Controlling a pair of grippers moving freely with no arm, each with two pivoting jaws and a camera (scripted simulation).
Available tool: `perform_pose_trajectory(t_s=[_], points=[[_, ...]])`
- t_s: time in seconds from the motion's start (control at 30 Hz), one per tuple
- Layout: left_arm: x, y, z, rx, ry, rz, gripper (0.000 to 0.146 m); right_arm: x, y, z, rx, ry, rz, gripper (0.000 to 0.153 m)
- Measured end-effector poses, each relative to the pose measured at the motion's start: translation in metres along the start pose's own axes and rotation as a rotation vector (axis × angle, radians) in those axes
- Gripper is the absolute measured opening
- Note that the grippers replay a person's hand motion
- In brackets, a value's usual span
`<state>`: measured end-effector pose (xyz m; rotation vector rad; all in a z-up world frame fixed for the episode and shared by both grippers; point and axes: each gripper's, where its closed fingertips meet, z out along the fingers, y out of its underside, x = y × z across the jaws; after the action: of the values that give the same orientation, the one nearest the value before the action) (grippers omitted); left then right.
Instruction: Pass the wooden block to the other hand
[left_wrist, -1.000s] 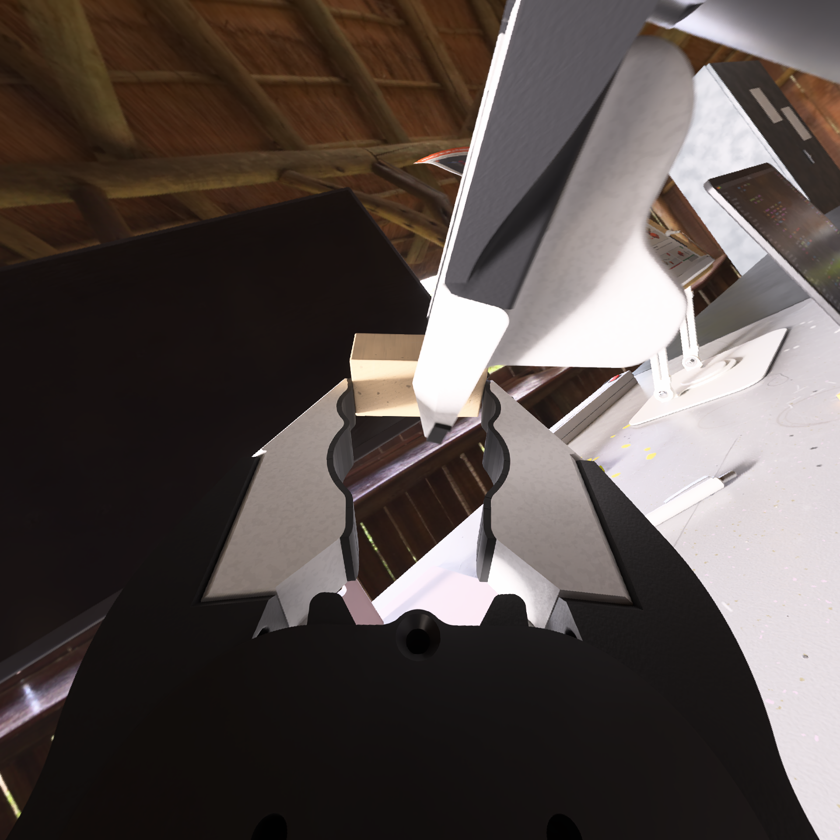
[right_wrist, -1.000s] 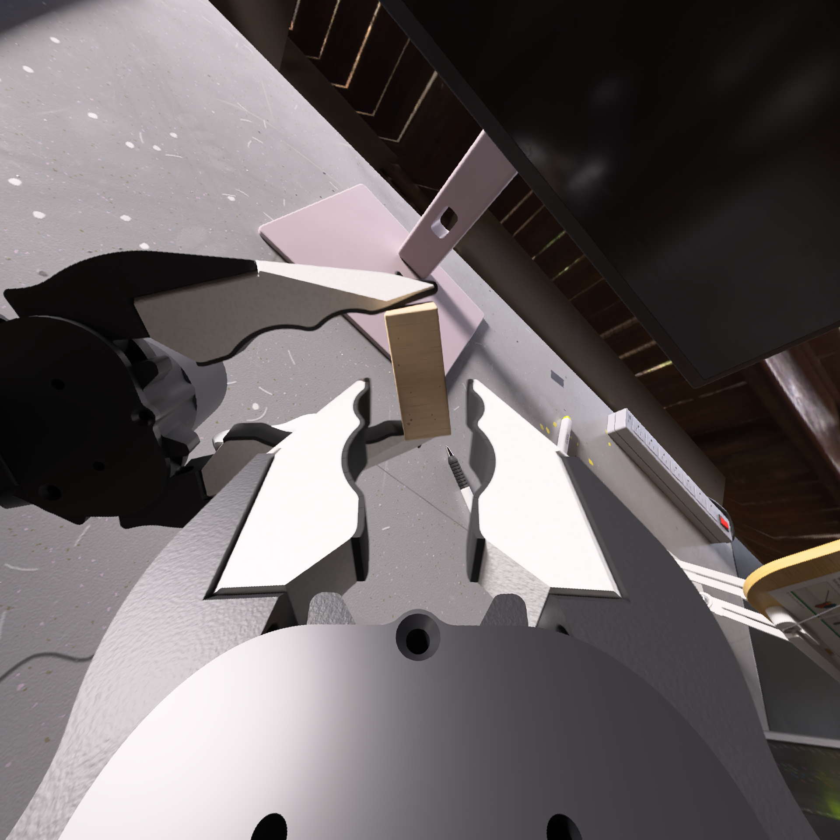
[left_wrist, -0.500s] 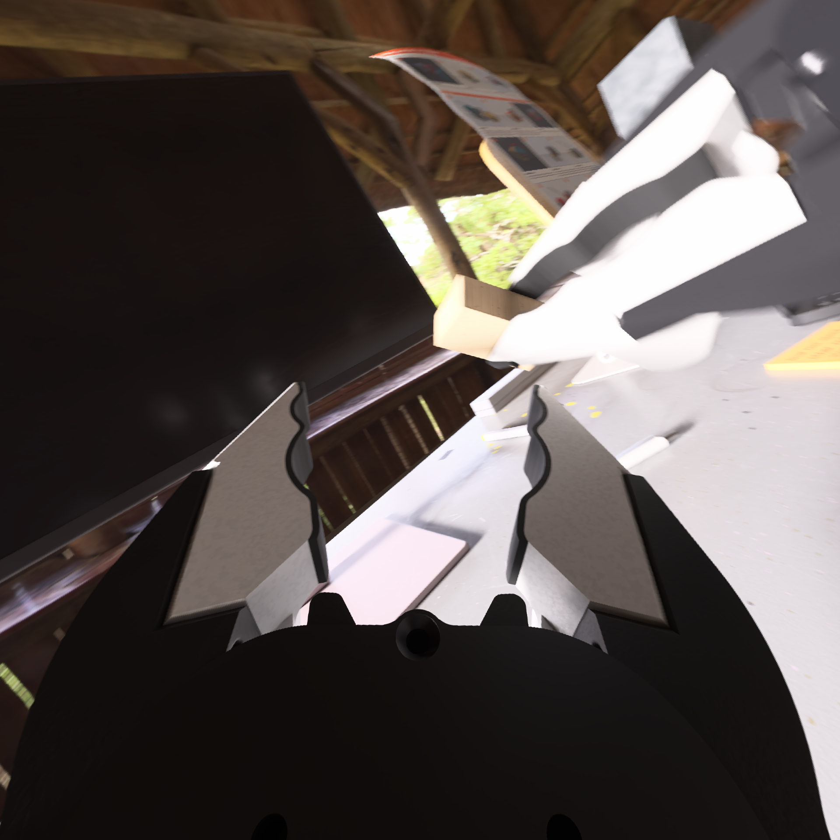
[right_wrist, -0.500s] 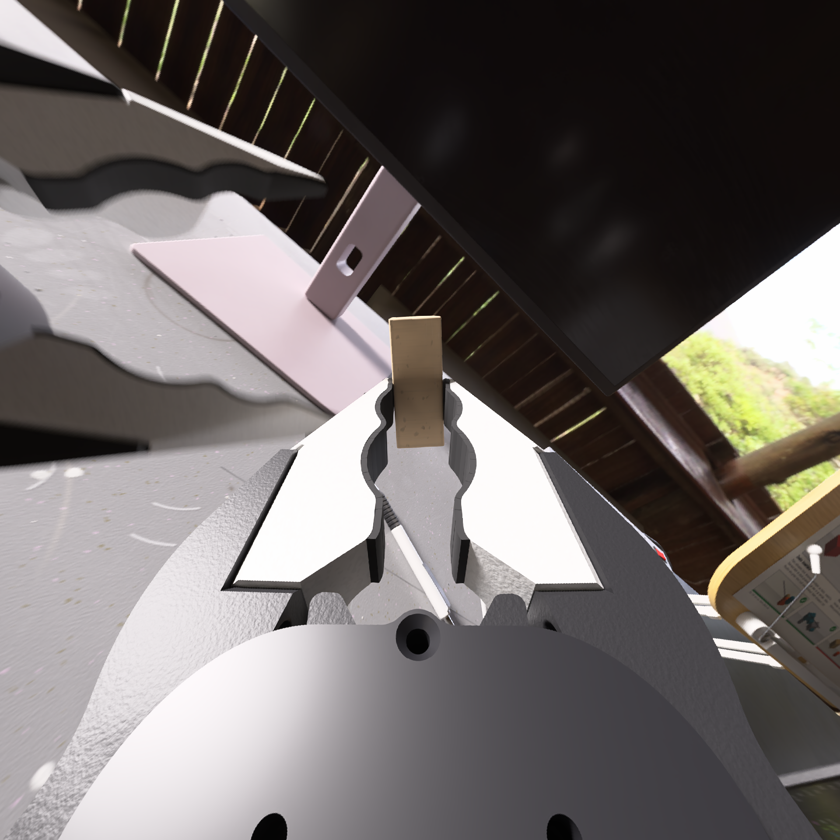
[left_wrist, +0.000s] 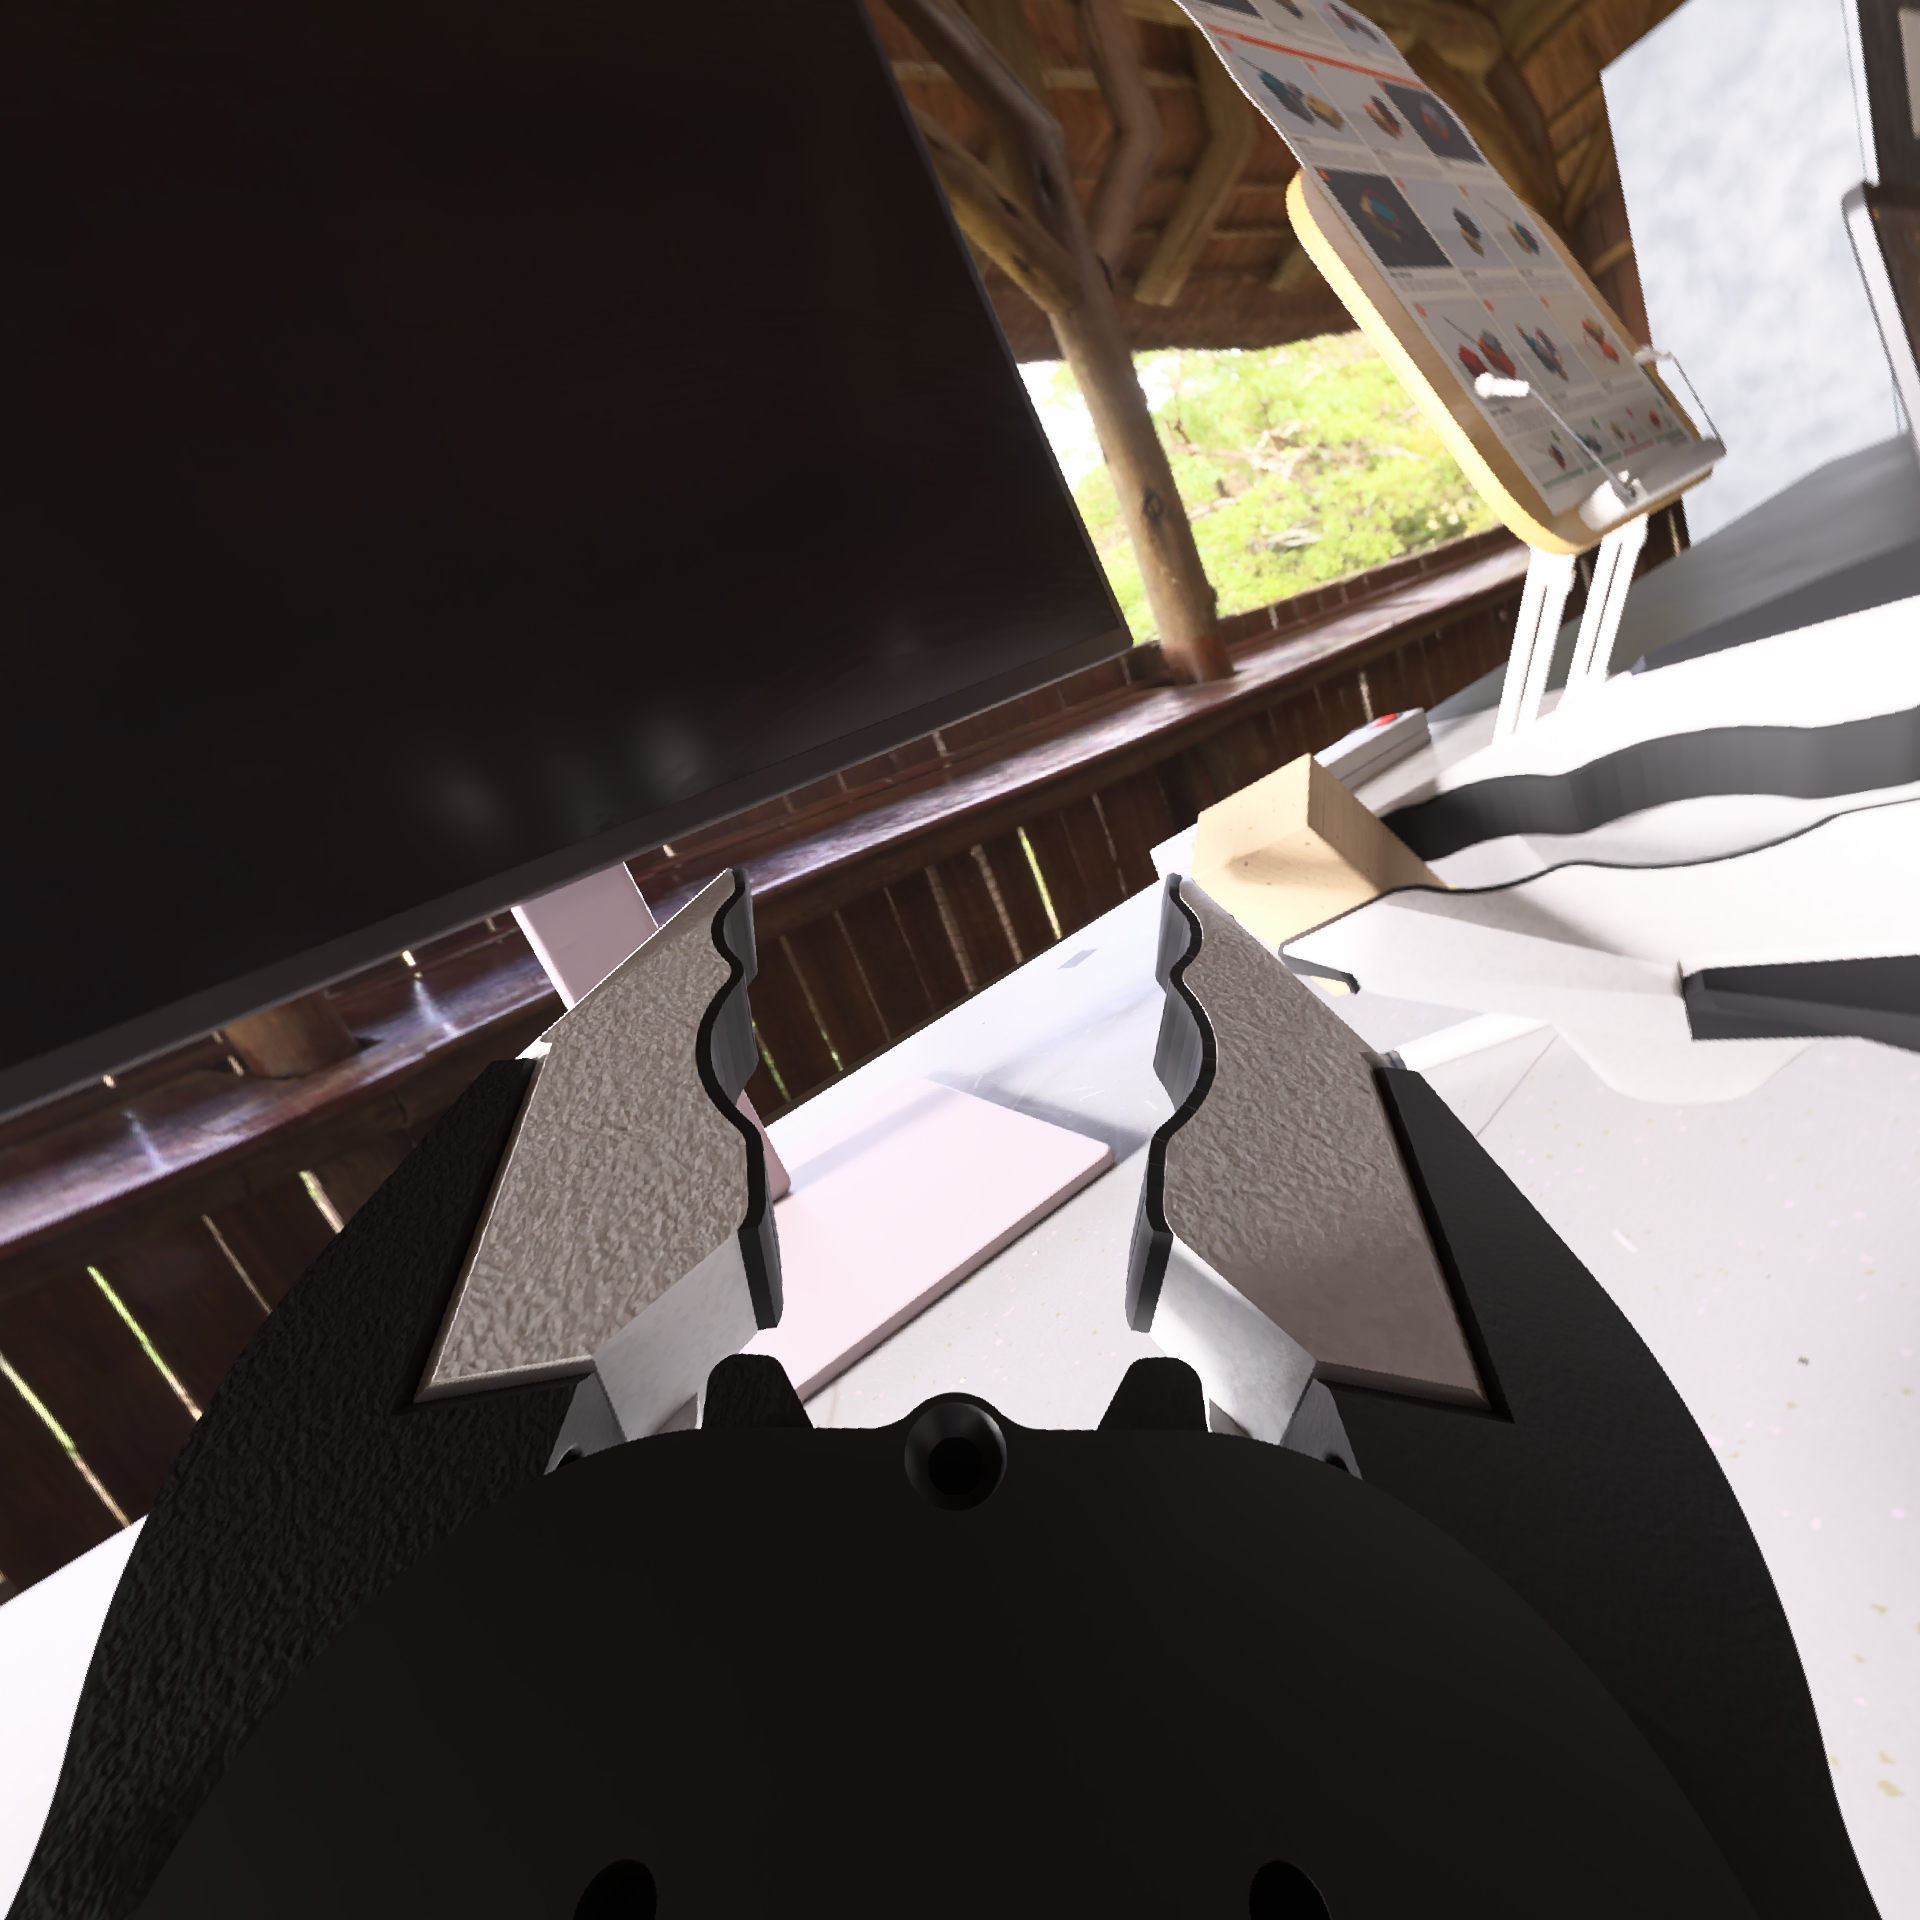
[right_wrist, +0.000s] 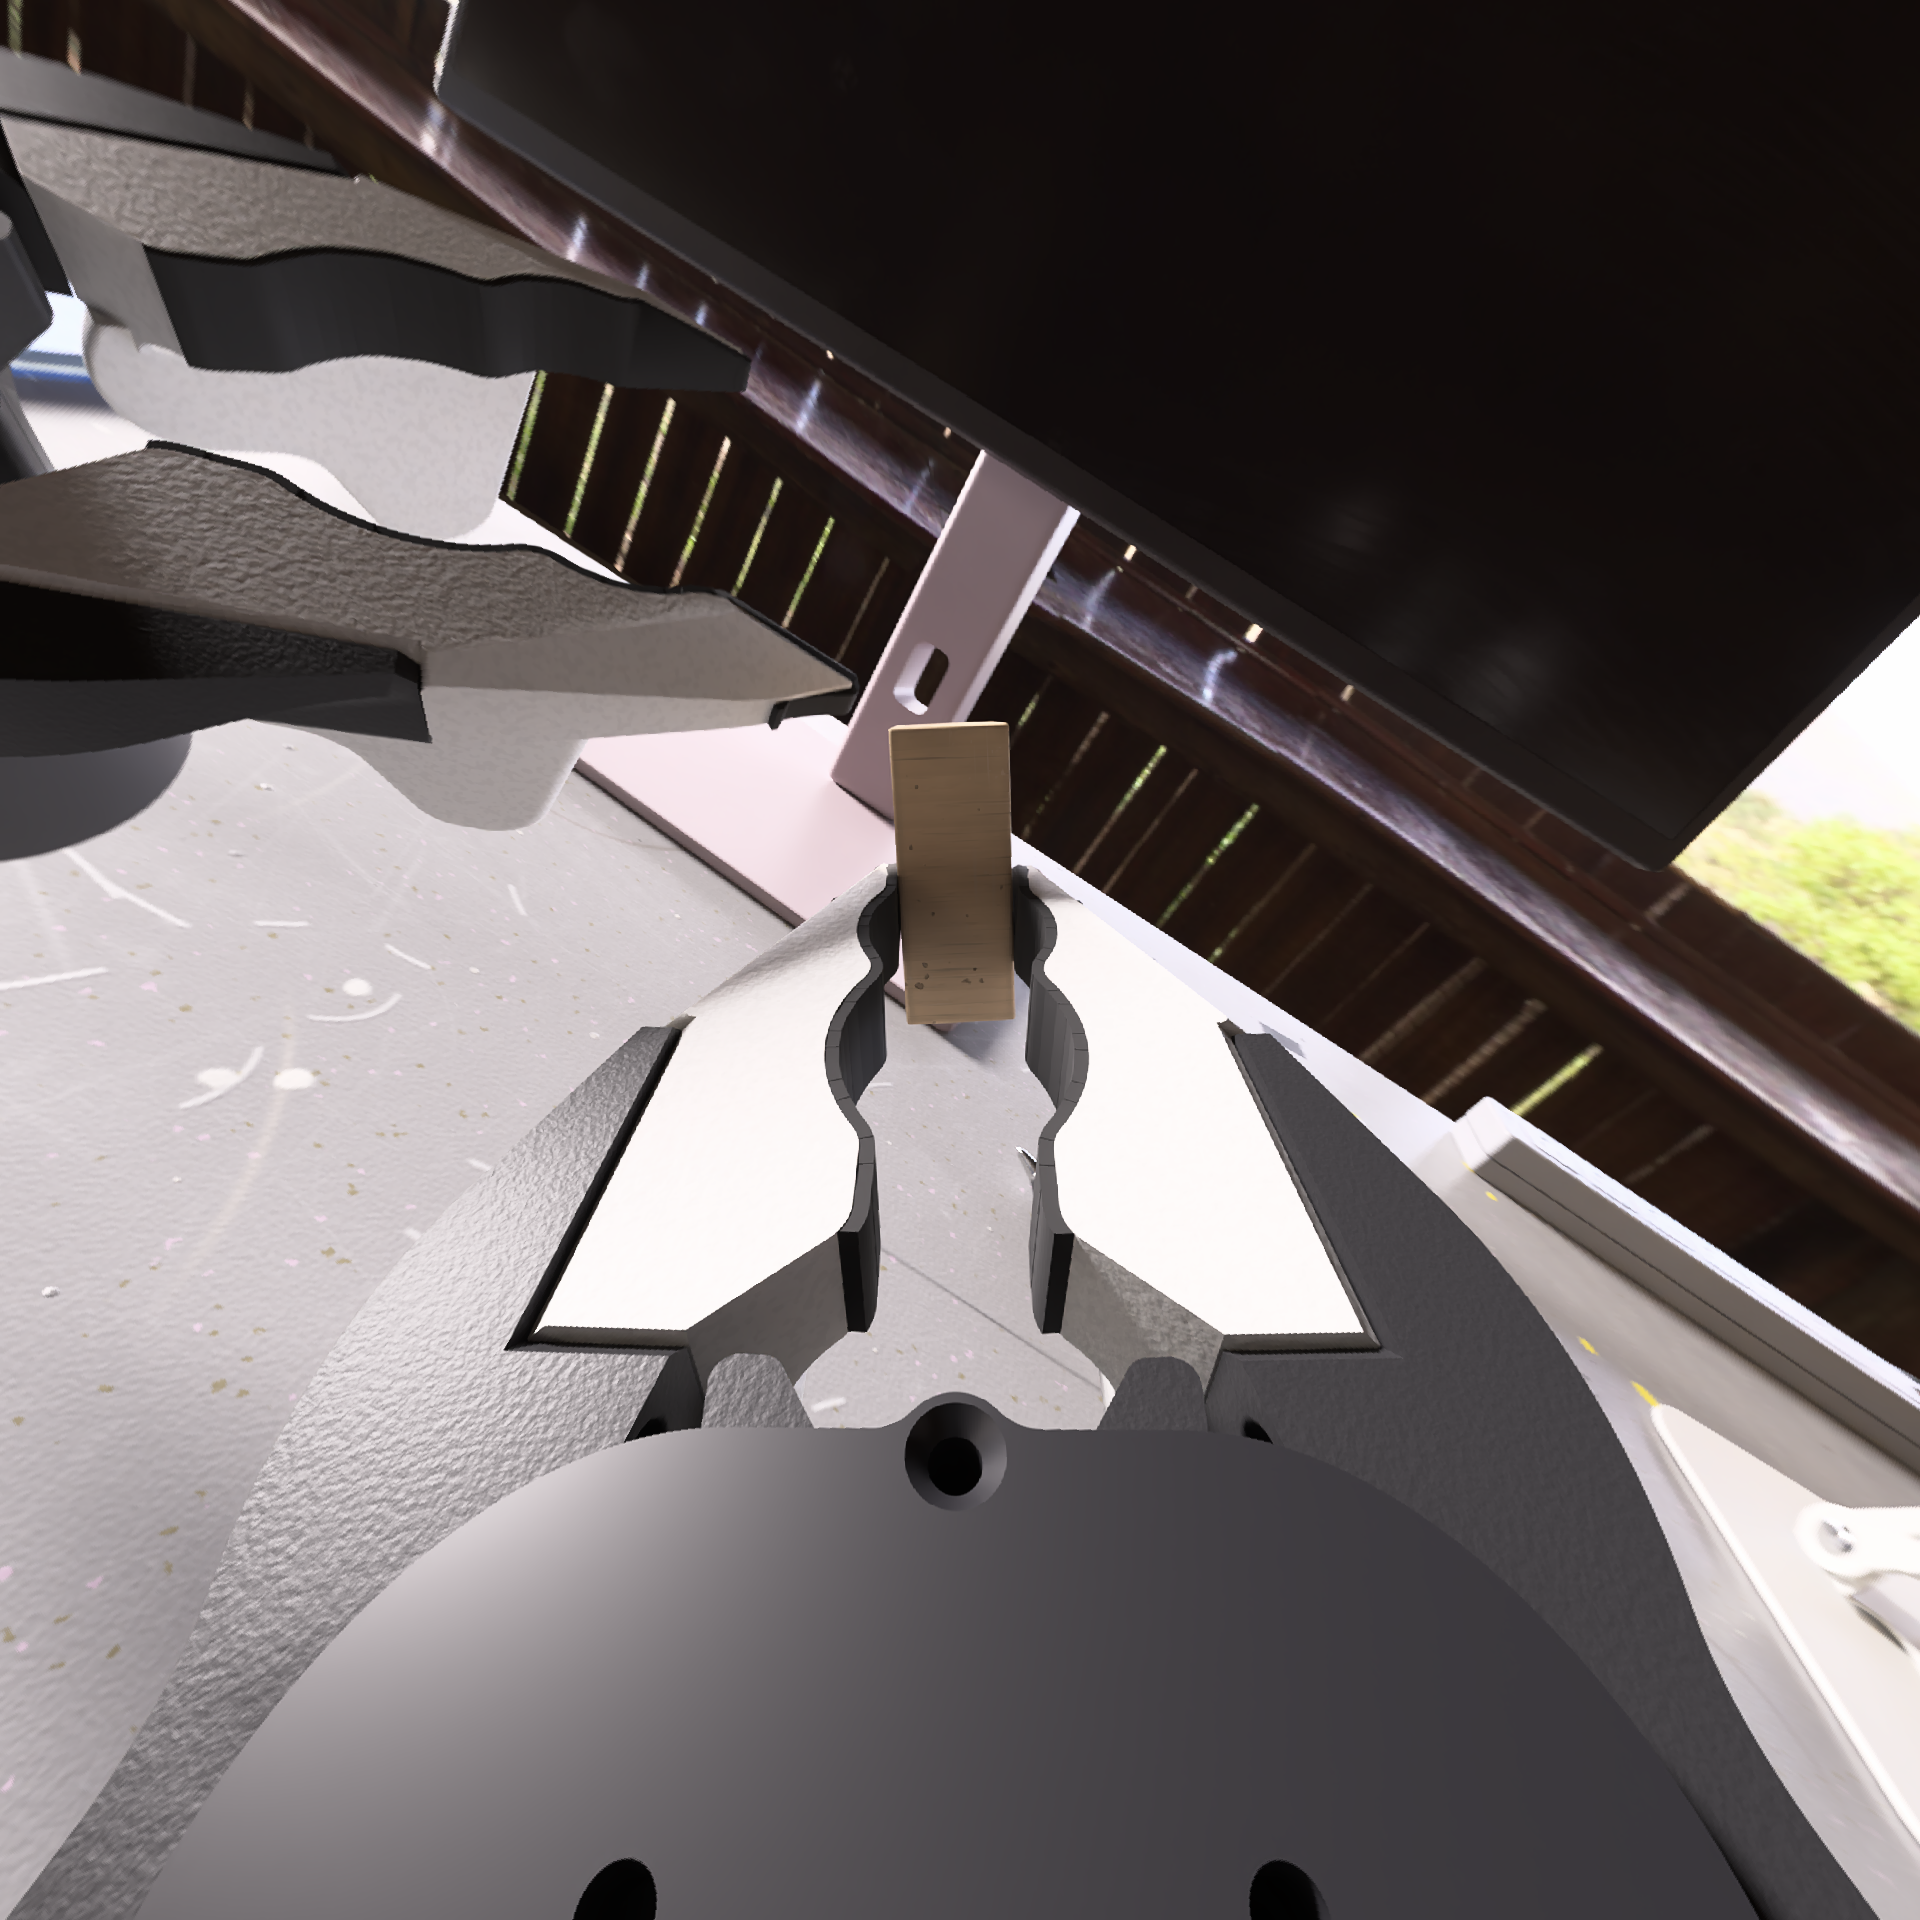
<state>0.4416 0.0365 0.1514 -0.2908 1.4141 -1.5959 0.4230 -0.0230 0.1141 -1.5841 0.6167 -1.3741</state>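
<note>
Hidden or cut off: the dark monitor (right_wrist: 1299, 343) runs out of frame at the top in both views, so only its lower edge, its pale pink stand neck (right_wrist: 966, 634) and the flat pink base (left_wrist: 914, 1205) show. In the left wrist view the right gripper (left_wrist: 1382, 935) enters from the right edge; its body is cut off, and its near white finger covers part of the wooden block (left_wrist: 1288, 852). In the right wrist view the left gripper (right_wrist: 790, 540) reaches in from the upper left, its body out of frame. A thin pointed item behind the right gripper's finger is too hidden to identify. A white power strip (right_wrist: 1662, 1236) lies along the back edge of the desk (right_wrist: 260, 1039), partly cut off at the right.

Containers: none in view. A tilted wooden-edged board on white legs (left_wrist: 1475, 281) carries a printed sheet under a clip.

Block and jaws: the right wrist view shows the right gripper (right_wrist: 956, 883) with its jaws closed on the block (right_wrist: 954, 873), which stands upright, its lower half pinched between the fingertips and its upper half sticking out above them, clear of the desk. The left gripper (left_wrist: 956, 904) has its jaws spread wide with nothing between them. The block sits up and to the right of the left gripper's fingertips, near but not touching.
</note>
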Motion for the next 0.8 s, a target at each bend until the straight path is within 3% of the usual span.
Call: perform_pose_trajectory(t_s=[0.13, 0.37, 0.63, 0.8], points=[[-0.014, -0.006, -0.005, 0.04, -0.074, -0.154, 0.081, -0.004, 0.001, 0.005, 0.019, -0.044, 0.05, 0.021], [-0.027, -0.032, -0.026, 0.056, -0.125, -0.161, 0.088, -0.013, -0.001, 0.005, 0.039, -0.1, 0.052, 0.021], [-0.018, -0.045, -0.112, -0.016, -0.166, -0.042, 0.083, -0.026, -0.006, 0.002, 0.058, -0.152, 0.001, 0.021], [-0.036, -0.027, -0.157, -0.078, -0.201, -0.078, 0.084, -0.029, -0.005, 0.001, 0.049, -0.162, -0.018, 0.021]])
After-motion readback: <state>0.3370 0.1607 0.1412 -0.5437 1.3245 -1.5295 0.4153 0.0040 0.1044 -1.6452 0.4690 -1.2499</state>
